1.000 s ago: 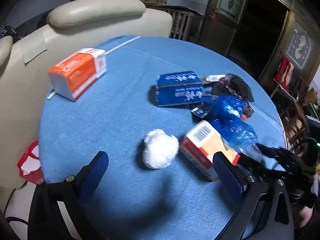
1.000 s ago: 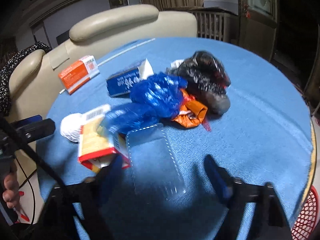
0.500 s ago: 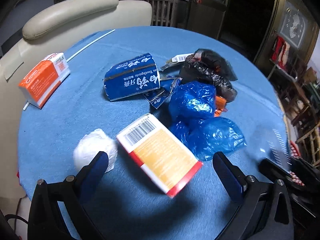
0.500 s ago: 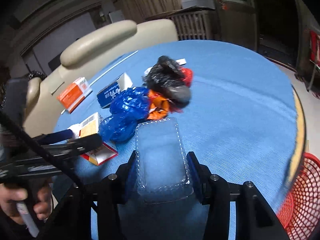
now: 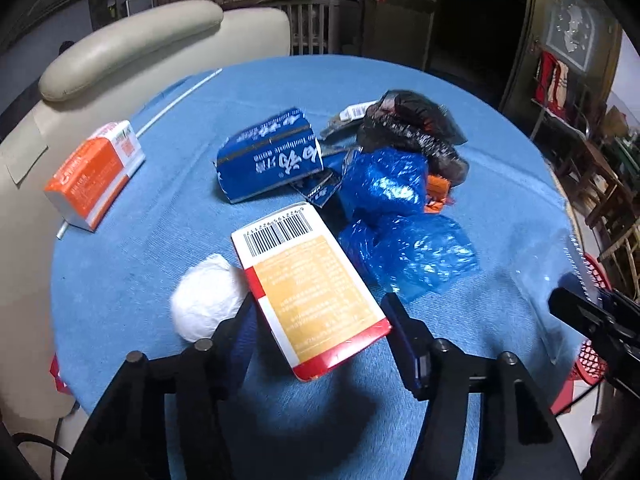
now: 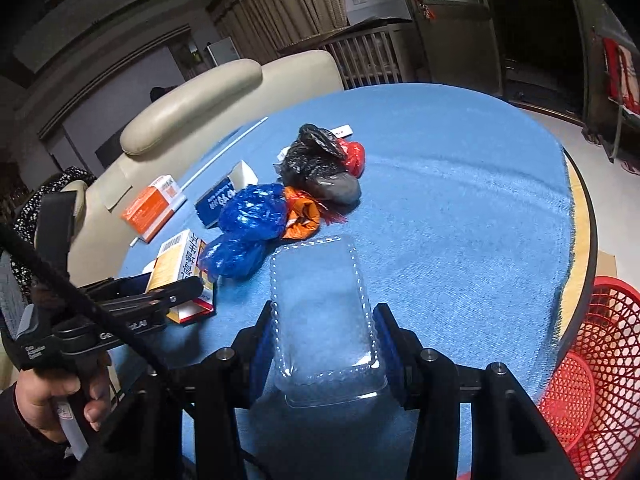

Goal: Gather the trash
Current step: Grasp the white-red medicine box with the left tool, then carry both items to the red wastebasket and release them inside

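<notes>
My left gripper [image 5: 320,320] is shut on a yellow, white and red carton [image 5: 308,288], also seen in the right wrist view [image 6: 180,268]. My right gripper [image 6: 324,328] is shut on a clear plastic blister tray [image 6: 320,312], held above the blue tablecloth [image 6: 460,208]. A white paper ball [image 5: 204,300] lies left of the carton. Blue plastic bags [image 5: 400,220], a blue toothpaste box [image 5: 268,160], a black bag [image 5: 412,128] and an orange wrapper [image 6: 302,216] lie in a pile mid-table. An orange and white box [image 5: 92,172] lies at the left.
A red mesh basket [image 6: 600,360] stands on the floor off the table's right edge. A cream leather sofa [image 5: 128,48] backs the table's far left. A white straw [image 5: 180,100] lies near the far edge. Dark furniture stands behind.
My left gripper has closed on the carton, which lay between open jaws half a second ago. My right gripper, shut on the clear tray, has lifted it and swung toward the right side.
</notes>
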Tool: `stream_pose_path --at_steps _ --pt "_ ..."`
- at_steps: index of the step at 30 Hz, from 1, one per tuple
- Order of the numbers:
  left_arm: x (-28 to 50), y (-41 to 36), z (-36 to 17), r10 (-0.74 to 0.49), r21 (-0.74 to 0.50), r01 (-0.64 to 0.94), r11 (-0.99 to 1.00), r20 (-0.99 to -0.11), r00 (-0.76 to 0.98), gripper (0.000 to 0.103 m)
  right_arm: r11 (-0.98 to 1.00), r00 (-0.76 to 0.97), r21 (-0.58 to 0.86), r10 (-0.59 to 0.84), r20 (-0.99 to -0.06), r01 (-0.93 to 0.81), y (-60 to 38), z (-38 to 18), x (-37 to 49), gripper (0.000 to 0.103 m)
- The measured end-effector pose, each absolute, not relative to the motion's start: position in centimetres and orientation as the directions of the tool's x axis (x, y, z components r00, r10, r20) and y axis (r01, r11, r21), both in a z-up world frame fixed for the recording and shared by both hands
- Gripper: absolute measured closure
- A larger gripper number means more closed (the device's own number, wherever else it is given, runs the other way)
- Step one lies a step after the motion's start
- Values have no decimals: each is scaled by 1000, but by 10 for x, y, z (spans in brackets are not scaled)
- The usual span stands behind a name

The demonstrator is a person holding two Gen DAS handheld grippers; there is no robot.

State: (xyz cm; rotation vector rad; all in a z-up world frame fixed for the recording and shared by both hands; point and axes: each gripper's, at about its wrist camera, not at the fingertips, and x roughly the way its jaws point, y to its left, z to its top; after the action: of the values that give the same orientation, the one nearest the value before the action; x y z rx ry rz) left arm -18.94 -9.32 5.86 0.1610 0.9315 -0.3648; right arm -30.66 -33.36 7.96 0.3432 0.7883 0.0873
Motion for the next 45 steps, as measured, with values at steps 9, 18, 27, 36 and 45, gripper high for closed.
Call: stream_pose_path --at_steps 9,18,27,36,45 --pt "-213 -87 85 -317 -52 424 904 -748 583 45 936 720 347 203 -664 56 -327 89 -315 53" --pt "-229 -107 104 -377 -52 491 870 -711 594 46 928 749 360 174 -640 92 -335 97 -331 53" --pt "-245 -166 119 -478 -40 626 779 -683 551 46 902 789 372 59 -611 220 -386 107 -364 53" --pt "-264 -238 122 -577 -41 758 651 -676 459 46 801 747 361 -155 -646 478 -472 96 -425 53" --pt "-283 -297 121 -620 -42 835 548 -691 372 46 674 628 354 -210 -749 648 -533 54 -452 28"
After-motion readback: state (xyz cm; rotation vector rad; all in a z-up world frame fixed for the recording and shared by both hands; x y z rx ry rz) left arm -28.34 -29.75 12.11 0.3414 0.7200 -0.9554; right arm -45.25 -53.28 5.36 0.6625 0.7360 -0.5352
